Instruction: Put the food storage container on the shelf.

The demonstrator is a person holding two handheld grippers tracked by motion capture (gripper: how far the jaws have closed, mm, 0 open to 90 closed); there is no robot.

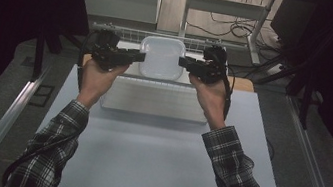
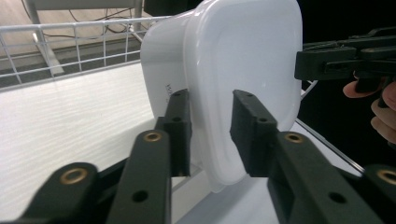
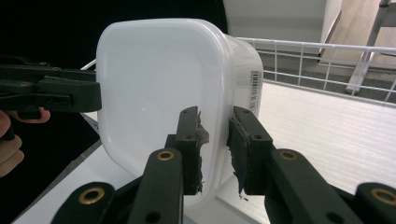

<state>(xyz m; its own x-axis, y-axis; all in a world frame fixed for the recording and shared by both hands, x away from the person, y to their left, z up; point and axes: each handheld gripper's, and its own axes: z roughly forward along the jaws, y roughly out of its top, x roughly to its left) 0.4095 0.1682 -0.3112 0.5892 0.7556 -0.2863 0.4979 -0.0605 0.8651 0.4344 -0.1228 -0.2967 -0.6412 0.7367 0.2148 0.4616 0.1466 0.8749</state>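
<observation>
**Putting a white container down at the far rack, at the moment of letting go.**

From near to far: checked sleeves over the bare grey surface. Further on, left claw and right claw set at the left and right rim of the white container. Each claw slightly spread around the rim, pads seemingly not pressing on it. Container level, lid up, between the two claws, over the white board of the wire rack. Hard to tell whether already resting there. Next, probably: spread wider, then pull straight outward to each side, without catching the rim.
</observation>
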